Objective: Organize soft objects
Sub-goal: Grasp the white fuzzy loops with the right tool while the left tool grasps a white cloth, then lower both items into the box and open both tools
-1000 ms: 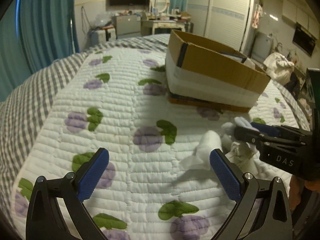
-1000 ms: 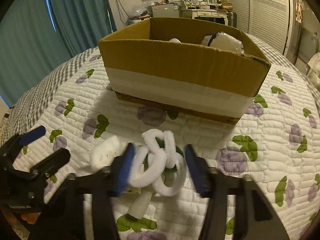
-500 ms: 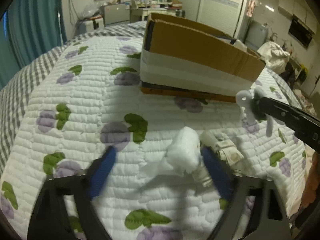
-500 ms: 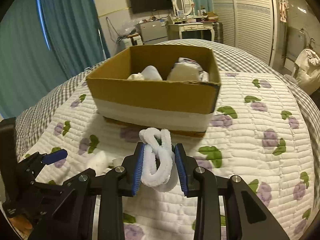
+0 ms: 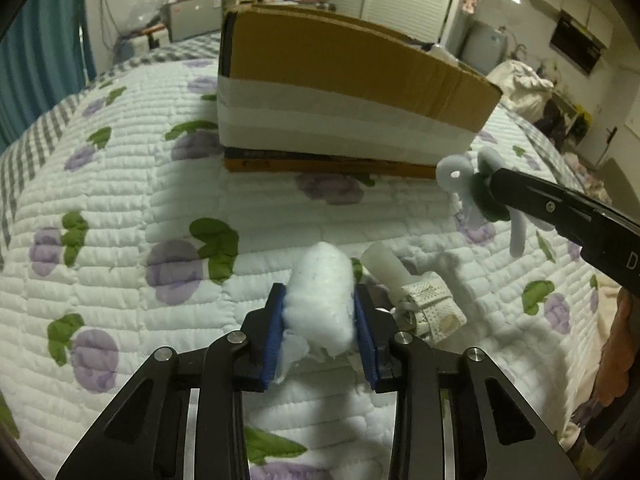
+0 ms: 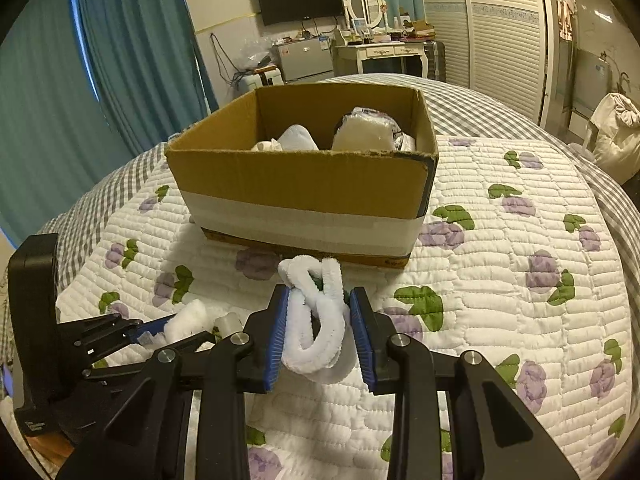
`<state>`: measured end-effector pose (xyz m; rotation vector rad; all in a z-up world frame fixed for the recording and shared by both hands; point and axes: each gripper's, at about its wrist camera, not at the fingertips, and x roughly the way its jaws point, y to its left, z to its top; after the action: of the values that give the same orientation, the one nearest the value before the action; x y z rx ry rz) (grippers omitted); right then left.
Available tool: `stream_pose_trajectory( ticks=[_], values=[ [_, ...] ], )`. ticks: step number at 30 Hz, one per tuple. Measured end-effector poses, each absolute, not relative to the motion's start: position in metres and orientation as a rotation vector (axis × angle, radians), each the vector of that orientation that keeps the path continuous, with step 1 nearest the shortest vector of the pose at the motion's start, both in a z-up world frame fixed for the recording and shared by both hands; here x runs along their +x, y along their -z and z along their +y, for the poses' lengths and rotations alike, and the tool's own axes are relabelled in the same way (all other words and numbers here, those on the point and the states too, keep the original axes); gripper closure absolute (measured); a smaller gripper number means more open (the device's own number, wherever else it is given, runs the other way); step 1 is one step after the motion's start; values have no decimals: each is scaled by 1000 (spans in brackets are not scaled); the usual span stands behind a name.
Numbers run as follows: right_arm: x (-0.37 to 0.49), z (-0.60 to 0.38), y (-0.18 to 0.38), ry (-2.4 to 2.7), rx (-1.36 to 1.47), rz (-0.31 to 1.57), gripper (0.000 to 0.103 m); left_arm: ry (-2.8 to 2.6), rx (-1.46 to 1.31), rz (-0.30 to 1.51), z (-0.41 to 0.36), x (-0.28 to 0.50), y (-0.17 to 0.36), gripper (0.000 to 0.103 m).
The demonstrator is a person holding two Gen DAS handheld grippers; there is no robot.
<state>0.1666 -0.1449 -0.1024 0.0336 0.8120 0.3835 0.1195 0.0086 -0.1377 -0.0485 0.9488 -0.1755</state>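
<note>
My left gripper [image 5: 319, 316] is shut on a white cotton wad [image 5: 322, 290] low over the quilt. My right gripper [image 6: 320, 320] is shut on a looped white fuzzy cord [image 6: 318, 320] and holds it above the bed, in front of the cardboard box [image 6: 304, 184]. The cord [image 5: 460, 178] and the right gripper also show at the right of the left wrist view. The box [image 5: 344, 96] has a white tape band and holds several soft white items [image 6: 362, 136]. The left gripper [image 6: 160, 330] shows at lower left in the right wrist view.
A pale cylinder [image 5: 386, 266] and a white mesh bundle [image 5: 430, 312] lie on the quilt [image 5: 120, 200] just right of the left gripper. Teal curtains [image 6: 132, 60] hang at the left. A dresser, TV and wardrobe doors stand beyond the bed.
My left gripper moved forward and closed on the cotton wad. My right gripper closed on the fuzzy cord and lifted it off the quilt toward the box.
</note>
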Motion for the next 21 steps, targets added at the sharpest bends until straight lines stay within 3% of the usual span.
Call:
stream_pose_trajectory(
  ticks=[9,21],
  values=[
    [139,-161,71,-398,63,754,72,142,-42,849,9,97,84,71],
    [132,-166,-27,-471,98,559,72,118,13,665,-1,96,-21,71]
  ],
)
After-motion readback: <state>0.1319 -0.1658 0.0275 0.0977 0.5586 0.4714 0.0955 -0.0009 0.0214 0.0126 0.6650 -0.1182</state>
